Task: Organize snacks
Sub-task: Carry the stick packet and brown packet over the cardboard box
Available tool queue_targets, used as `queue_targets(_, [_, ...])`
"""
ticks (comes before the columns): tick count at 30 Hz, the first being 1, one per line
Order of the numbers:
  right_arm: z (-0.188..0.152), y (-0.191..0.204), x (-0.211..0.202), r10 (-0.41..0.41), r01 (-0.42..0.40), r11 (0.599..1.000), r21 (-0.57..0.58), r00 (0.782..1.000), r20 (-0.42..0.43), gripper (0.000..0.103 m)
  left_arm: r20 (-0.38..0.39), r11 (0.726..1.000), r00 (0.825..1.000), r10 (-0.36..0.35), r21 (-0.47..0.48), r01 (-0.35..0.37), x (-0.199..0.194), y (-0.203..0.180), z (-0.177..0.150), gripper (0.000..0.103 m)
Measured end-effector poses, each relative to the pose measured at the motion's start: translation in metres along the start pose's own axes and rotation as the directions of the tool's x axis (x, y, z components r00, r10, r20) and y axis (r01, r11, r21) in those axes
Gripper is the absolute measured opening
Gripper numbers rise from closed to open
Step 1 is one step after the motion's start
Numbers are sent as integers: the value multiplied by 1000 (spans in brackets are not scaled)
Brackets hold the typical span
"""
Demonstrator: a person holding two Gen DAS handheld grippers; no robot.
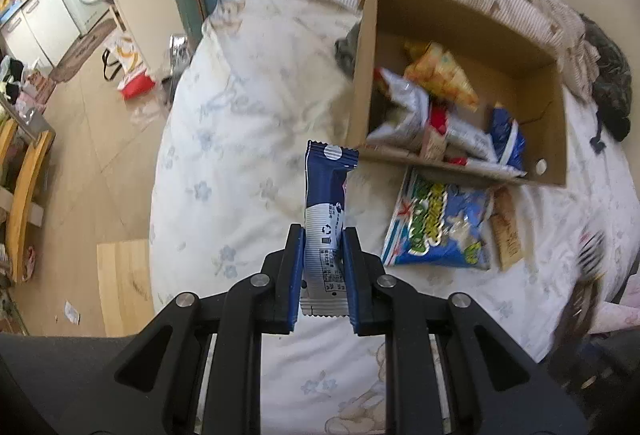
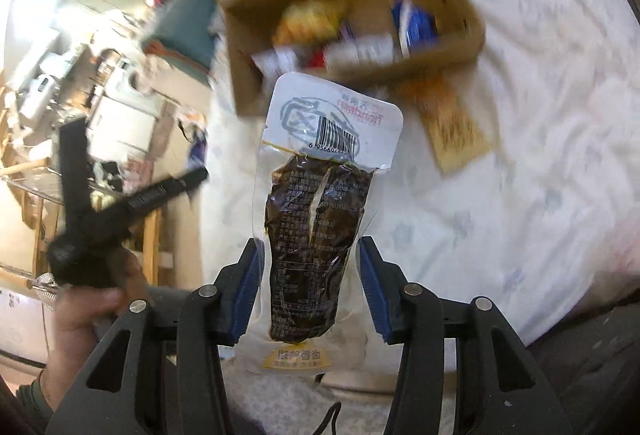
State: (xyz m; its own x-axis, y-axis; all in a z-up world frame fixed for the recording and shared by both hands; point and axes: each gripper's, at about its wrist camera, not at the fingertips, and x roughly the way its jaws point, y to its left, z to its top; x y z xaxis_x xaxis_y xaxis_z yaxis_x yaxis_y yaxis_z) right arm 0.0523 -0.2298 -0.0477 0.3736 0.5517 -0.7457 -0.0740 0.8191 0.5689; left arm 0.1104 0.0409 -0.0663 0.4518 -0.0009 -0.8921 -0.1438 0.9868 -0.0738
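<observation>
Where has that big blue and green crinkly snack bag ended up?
In the left wrist view, the blue and green crinkly snack bag lies flat on the white floral bedcover, right of centre, just in front of the open brown cardboard box and outside it.

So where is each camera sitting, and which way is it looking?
Left wrist view: sits on the left tongs, looking down along them at the bed; they pinch a blue and white snack bar.
Right wrist view: sits on the right tongs, looking down at the bed; a vacuum-packed brown snack lies between their pads, and the person's left hand shows.
Both see the cardboard box of snacks.
</observation>
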Motion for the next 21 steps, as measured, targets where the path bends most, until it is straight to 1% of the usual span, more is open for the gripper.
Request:
queue_targets(1, [-1,4,-6,-5,5,1000,-18,999,34,50,14,1000,1000,-1,5,1,-5,-2,3,16])
queue_targets(4, [15,10,-21,-15,21,999,-50,993,114,50,44,999,999,-31,20,31,-20,-6,14,16])
queue_targets(6, [28,8,-27,-25,33,998,-60,990,141,50,75,999,996,-39,25,38,-32,-10,25,16])
queue_targets(9, [45,5,-31,-37,49,996,-68,985,171,50,89,997,994,-62,41,59,-41,-18,38,16])
queue_targets(13, [62,8,-18,-43,54,997,-62,984,175,50,110,994,991,-79,90,69,-43,-33,56,16])
queue_targets(17, [85,6,-5,-54,66,996,-64,984,170,50,102,990,991,-89,116,77,-31,-47,77,16])
queue_targets(21, [109,3,18,-64,74,996,-56,984,164,50,102,987,991,-90,138,76,-18,-62,93,16])
